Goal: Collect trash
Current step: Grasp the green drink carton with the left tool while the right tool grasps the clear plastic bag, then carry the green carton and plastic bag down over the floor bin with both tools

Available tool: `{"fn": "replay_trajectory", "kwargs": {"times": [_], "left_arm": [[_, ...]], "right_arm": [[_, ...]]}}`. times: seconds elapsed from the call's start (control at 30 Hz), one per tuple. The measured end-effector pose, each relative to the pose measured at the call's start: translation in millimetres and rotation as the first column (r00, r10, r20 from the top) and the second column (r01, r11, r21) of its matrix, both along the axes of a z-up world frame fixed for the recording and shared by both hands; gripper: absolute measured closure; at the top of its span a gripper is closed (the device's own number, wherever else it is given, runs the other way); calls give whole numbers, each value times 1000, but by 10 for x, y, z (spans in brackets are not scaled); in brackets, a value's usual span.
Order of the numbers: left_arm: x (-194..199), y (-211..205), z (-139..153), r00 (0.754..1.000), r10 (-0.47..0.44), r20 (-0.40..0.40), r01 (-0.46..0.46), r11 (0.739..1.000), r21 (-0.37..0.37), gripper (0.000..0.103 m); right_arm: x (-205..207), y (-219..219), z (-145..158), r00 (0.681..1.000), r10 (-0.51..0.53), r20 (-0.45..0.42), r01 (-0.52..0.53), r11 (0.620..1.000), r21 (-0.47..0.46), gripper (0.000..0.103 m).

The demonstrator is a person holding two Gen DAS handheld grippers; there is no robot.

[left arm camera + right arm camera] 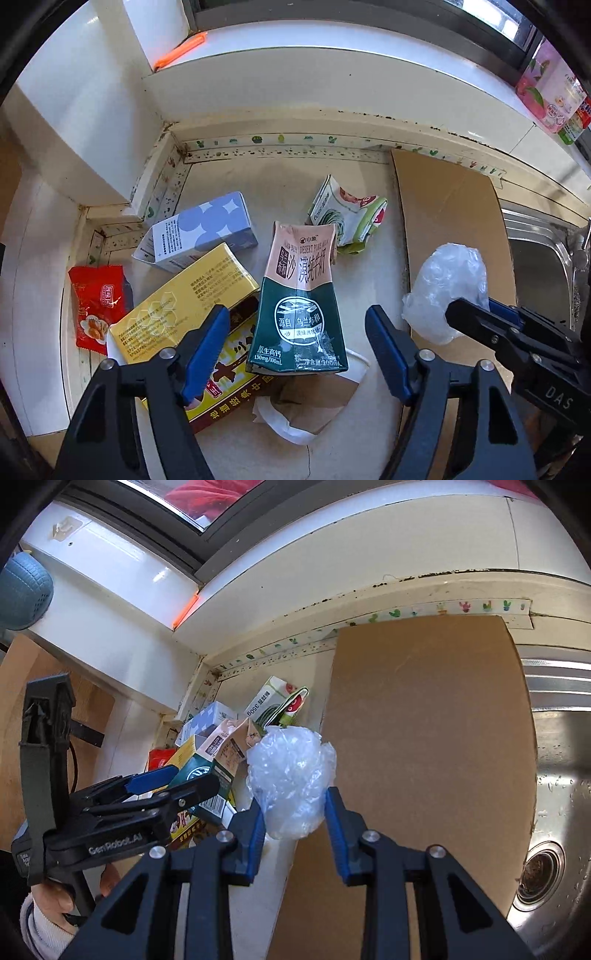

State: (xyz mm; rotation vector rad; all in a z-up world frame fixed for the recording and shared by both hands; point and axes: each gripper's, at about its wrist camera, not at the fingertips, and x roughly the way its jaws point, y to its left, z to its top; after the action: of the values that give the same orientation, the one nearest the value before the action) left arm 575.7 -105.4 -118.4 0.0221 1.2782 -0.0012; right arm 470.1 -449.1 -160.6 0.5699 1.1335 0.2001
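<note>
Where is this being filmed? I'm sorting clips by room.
Most likely a kitchen counter under a window: a stainless steel sink with a drain sits at the right, a window frame runs above the ledge, and empty food cartons litter the worktop.

A crumpled clear plastic bag (291, 775) sat on cardboard (424, 738) beside a heap of flattened cartons (299, 295) and boxes (184, 302).

Both grippers are black with blue pads and silver screws: left gripper (295, 332), right gripper (295, 818). White sleeve (38, 928) at the left hand (55, 893).
</note>
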Motion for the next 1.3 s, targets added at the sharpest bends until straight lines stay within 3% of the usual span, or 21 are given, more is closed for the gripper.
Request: {"fn": "replay_trajectory", "kwargs": {"times": [0.13,0.33,0.53,0.83,1.13,1.17,1.2,1.23,1.3], "left_arm": [[53,7,-100,999,21,-27,-21,1000,13,54],[-16,35,-31,999,43,0,-43,999,-2,55],[-322,-24,264,997,21,74,-20,1000,-10,55],[-1234,28,943,977,-15,213,26,998,-48,55],[-2600,317,1387,953,-46,301,80,991,-103,55],[-2740,364,1405,951,-48,307,85,990,-110,57],[-2898,418,1428,948,-49,313,90,989,-119,67],[-3036,460,1432,949,-49,311,92,988,-126,103],[-3300,591,1409,955,-35,295,92,979,-181,99]], "right_arm": [[-62,11,-37,1000,8,-7,-8,1000,6,73],[-180,57,15,1000,23,3,-23,1000,19,75],[-359,165,197,999,34,37,-35,999,26,76],[-941,462,584,995,49,91,-52,998,26,77],[-1881,1027,962,989,57,138,-57,998,-2,77],[-2011,1115,989,989,57,138,-57,998,-7,77],[-2118,1189,1005,989,57,138,-56,998,-11,77],[-2243,1274,1021,989,57,136,-55,998,-17,77],[-2472,1424,1029,990,59,130,-56,998,-28,77]]}}
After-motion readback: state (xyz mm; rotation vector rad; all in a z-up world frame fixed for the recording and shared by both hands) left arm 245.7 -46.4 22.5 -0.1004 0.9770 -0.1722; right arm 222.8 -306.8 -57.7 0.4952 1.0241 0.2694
